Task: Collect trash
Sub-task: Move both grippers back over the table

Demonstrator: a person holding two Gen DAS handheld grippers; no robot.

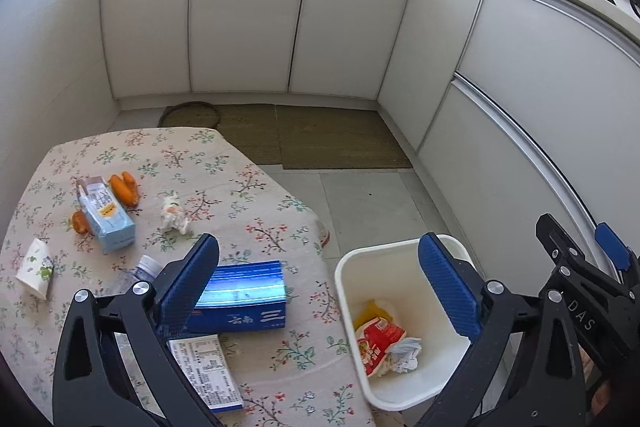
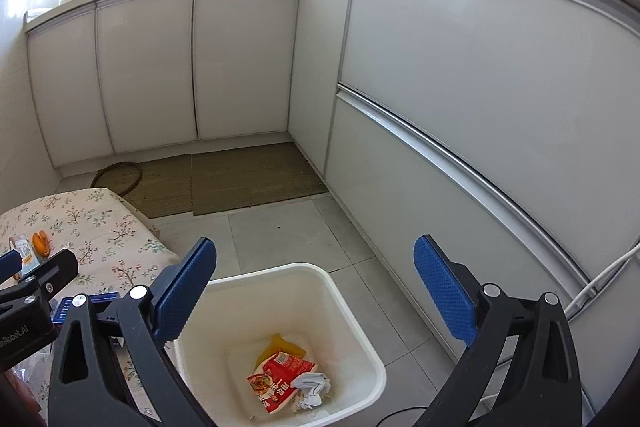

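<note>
A white trash bin stands on the floor beside the table; it also shows in the right wrist view. It holds a red wrapper, a yellow wrapper and a crumpled tissue. My left gripper is open and empty between table edge and bin. My right gripper is open and empty above the bin. On the floral table lie a blue box, a milk carton, a crumpled tissue, a paper cup, a plastic bottle and a printed packet.
Carrots lie by the carton. White cabinets wrap around the back and right. Woven mats cover the floor by the cabinets. A white cable runs along the right cabinet base.
</note>
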